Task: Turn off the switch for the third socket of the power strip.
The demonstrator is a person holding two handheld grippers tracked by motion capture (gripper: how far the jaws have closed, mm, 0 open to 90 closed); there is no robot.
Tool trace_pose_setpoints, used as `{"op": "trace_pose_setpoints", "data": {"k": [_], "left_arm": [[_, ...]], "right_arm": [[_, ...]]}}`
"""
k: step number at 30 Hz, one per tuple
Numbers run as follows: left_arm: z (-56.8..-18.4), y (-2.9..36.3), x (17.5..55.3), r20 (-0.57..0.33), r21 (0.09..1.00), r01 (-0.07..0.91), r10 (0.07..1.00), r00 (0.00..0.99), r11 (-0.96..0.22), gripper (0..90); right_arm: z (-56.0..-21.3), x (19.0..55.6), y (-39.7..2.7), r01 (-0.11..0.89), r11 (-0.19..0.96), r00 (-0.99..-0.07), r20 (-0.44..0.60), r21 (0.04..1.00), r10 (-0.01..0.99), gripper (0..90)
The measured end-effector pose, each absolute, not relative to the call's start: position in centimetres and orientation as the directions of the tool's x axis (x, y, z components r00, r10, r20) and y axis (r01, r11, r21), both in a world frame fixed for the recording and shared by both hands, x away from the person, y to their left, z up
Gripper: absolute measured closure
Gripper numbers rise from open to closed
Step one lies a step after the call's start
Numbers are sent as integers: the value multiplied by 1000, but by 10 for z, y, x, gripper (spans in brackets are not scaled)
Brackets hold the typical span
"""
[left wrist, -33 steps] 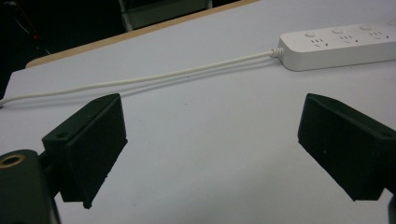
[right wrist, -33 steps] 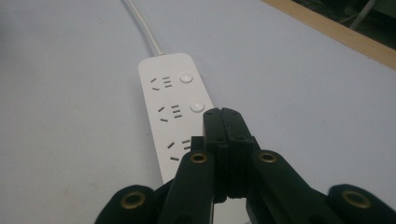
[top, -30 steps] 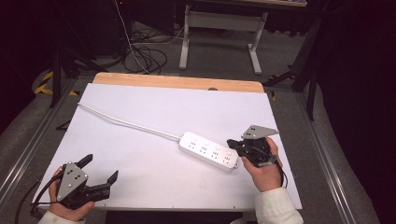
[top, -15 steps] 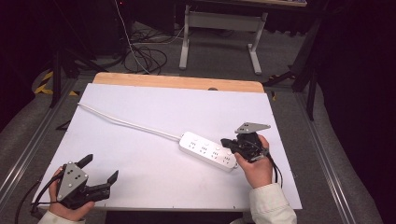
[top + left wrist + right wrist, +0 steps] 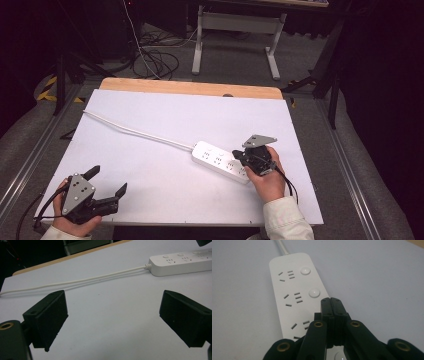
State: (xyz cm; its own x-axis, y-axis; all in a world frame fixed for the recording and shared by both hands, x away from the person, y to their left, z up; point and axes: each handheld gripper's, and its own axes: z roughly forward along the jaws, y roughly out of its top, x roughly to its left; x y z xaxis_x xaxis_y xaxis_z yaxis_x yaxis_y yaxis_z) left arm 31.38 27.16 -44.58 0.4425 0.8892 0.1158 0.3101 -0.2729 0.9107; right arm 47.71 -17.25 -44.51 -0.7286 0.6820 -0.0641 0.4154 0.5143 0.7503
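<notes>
A white power strip (image 5: 216,158) with several sockets and round buttons lies on the white table, right of centre. Its white cable (image 5: 135,131) runs off to the far left. My right gripper (image 5: 239,155) is shut with nothing between its jaws. In the right gripper view its closed tips (image 5: 331,301) sit over the power strip (image 5: 292,287), where the third button would be; whether they touch it I cannot tell. My left gripper (image 5: 108,180) is open and empty at the near left corner. The left gripper view shows its jaws (image 5: 112,312) spread wide, the power strip (image 5: 182,261) and cable (image 5: 75,281) beyond.
The white sheet (image 5: 165,200) covers the table except a wooden strip (image 5: 190,88) along the far edge. Metal rails run down both sides. On the dark floor beyond are loose cables (image 5: 155,55) and a grey metal stand (image 5: 235,30).
My right gripper has moved left and forward from the strip's near end onto its top, jaws shut throughout. The left gripper and the strip have stayed still.
</notes>
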Motion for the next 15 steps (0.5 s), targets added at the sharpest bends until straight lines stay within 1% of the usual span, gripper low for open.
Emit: {"op": "trace_pose_setpoints", "data": {"k": [15], "left_arm": [[-446,271,314,118,911,307,887,446,-275,85]], "right_arm": [[-454,480,-167,428,535,-729,-72,729,681,900]]}}
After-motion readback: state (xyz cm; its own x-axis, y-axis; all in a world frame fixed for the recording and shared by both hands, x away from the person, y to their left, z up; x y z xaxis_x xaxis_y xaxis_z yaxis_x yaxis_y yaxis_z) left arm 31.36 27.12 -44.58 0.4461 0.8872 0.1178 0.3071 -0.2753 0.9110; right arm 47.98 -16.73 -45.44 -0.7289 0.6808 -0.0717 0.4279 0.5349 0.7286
